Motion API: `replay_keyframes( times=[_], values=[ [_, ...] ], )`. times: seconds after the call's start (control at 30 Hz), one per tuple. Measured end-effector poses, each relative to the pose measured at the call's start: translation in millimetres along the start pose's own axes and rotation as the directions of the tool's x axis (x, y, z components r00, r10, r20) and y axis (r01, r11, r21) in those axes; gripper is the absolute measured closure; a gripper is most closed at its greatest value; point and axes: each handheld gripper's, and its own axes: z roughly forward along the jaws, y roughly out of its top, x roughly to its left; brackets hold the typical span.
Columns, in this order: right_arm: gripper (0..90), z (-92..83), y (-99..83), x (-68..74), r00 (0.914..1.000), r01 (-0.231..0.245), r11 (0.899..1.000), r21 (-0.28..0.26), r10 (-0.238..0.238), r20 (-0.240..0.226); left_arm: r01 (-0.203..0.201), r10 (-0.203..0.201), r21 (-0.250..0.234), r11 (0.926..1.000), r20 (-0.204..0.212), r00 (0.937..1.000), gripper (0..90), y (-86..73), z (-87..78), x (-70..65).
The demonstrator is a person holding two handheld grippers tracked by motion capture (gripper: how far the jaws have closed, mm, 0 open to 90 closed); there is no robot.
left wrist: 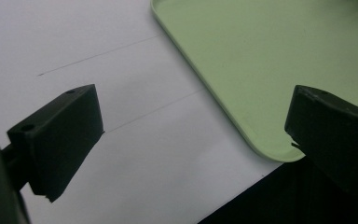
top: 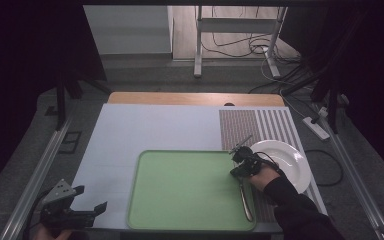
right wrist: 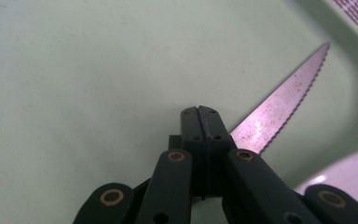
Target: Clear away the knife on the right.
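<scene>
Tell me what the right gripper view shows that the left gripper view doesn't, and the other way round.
Right gripper view: a serrated knife lying on the green tray just past the shut jaws of the right gripper, plus the rim of a white plate. Left gripper view: the white table top, seen between the wide-open jaws of the left gripper. Shared: the green tray.
</scene>
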Motion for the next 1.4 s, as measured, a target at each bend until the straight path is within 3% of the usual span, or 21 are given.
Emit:
replay_keyframes(
  times=[0.2,0.43,0.8,1.07,1.4],
  values=[
    [90.0,-3.1,-5.5,-3.7,0.9997,-0.026,1.000,0.005,0.026,-0.006,0.001,-0.001,-0.001,1.0000,0.000,1.0000,4.2,0.0,0.3,-0.1],
    [80.7,-11.7,-2.1,-1.0,0.9989,-0.046,0.997,-0.060,0.046,-0.004,-0.001,0.001,0.000,1.0000,-0.001,1.0000,4.3,0.1,0.3,-0.1],
    [55.9,-24.2,0.2,8.1,0.9989,-0.045,0.992,-0.117,0.046,0.009,-0.002,0.002,0.001,1.0000,-0.002,1.0000,4.4,0.1,0.4,-0.2],
    [28.6,-32.7,-3.4,12.5,0.9971,-0.066,0.987,-0.148,0.071,0.027,-0.002,0.002,0.001,1.0000,-0.002,1.0000,4.4,0.1,0.4,-0.2],
    [10.4,-38.1,-15.3,10.5,0.9964,-0.068,0.978,-0.196,0.077,0.037,-0.001,0.001,0.002,1.0000,-0.002,1.0000,4.4,0.2,0.4,-0.2]
  ],
)
